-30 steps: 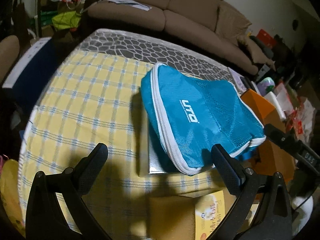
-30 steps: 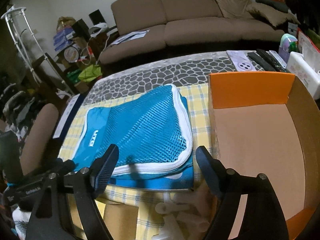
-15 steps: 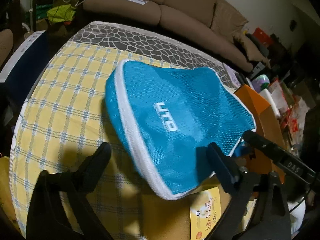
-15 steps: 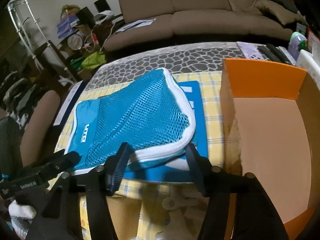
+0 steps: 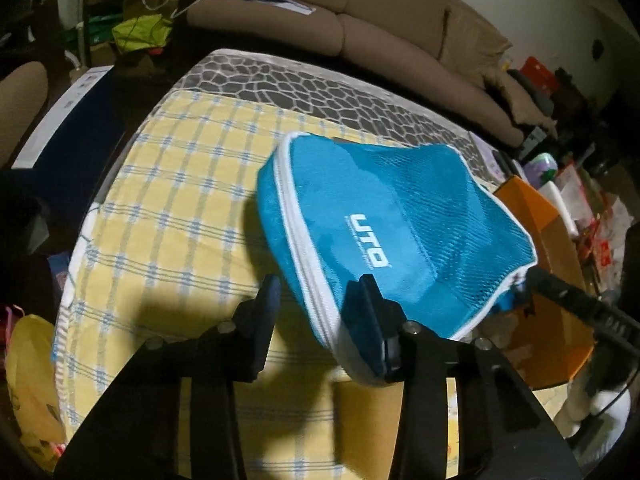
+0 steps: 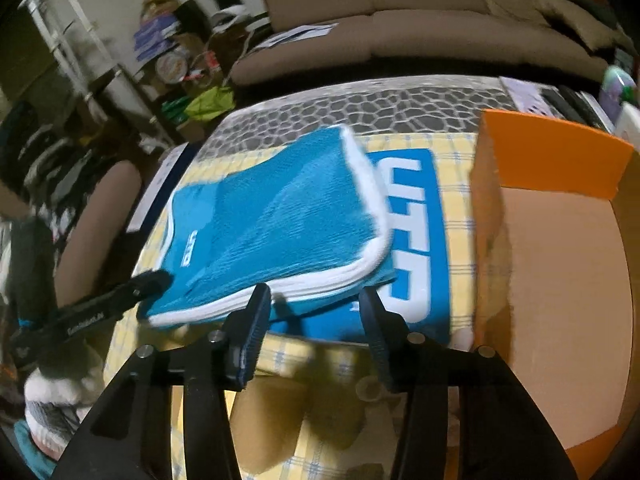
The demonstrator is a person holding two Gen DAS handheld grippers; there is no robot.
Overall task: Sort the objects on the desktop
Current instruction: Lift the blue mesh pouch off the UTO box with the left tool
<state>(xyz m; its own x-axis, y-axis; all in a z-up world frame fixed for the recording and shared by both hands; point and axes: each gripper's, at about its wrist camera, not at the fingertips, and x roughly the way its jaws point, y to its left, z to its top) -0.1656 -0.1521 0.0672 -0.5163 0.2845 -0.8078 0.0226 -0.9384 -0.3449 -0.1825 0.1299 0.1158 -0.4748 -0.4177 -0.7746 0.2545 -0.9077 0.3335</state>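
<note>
— Lifted since earlier: the pouch (image 5: 384, 236) now hangs over the cloth (image 5: 180, 200), left of the box (image 6: 560, 264).
— Grippers?
— Left gripper (image 5: 316, 292) is closing on its near-left edge; right gripper (image 6: 312, 300) is closing on its near-right hem.

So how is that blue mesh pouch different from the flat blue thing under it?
The pouch is soft mesh with white piping and a small white logo; the flat blue box is stiff and carries the same letters large. The pouch is lifted and tilted, while the box lies flat on the checked cloth. Both are the same bright blue.
</note>
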